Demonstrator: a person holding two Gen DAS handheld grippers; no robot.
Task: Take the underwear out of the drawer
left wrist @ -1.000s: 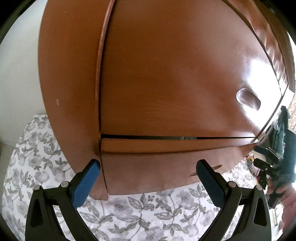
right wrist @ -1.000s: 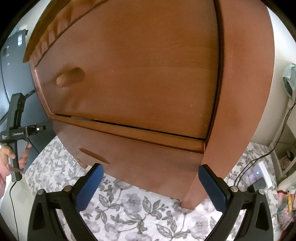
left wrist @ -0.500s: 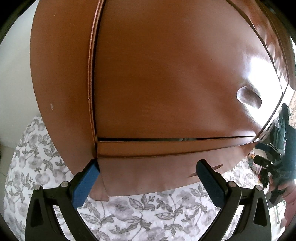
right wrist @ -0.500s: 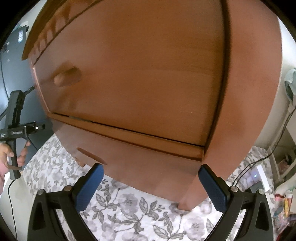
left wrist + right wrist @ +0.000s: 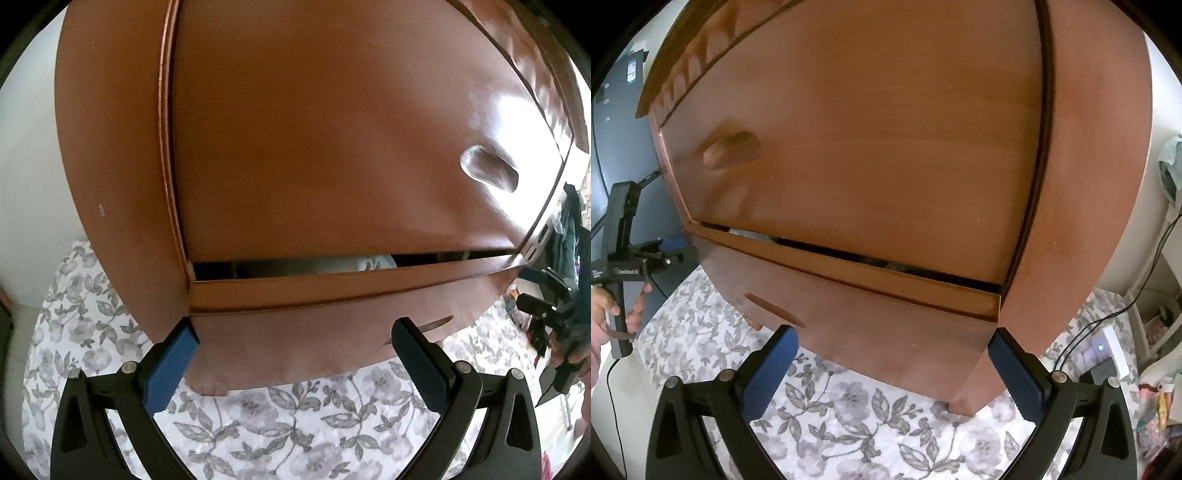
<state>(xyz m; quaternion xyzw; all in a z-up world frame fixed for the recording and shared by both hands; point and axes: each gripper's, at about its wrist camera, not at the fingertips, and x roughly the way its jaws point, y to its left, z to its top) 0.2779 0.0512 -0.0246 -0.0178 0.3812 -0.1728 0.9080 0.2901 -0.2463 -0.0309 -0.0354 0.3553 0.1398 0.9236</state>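
1. Since the earlier frames, the lower drawer (image 5: 332,295) has been drawn further out of the cabinet (image 5: 314,129); the dark slot above its front is wider, and both grippers are seen closer to the lower corners of the drawer front.
2. The left gripper (image 5: 295,365) is held spread, with one blue pad (image 5: 168,365) at the left edge of the drawer front; nothing is clamped.
3. The right gripper (image 5: 892,373) is likewise held spread and empty below the drawer's right corner.
4. Pale fabric (image 5: 373,263), judged to be the underwear, is glimpsed inside the drawer through the slot; its full shape is hidden.
5. The drawer is judged not yet open enough for reaching in. It should be pulled straight outward, evenly at both ends, so that jamming is avoided.
6. The recessed handle (image 5: 774,308) is best used for the pull, and the floral rug (image 5: 849,406) is to be kept clear of the gripper fingers.
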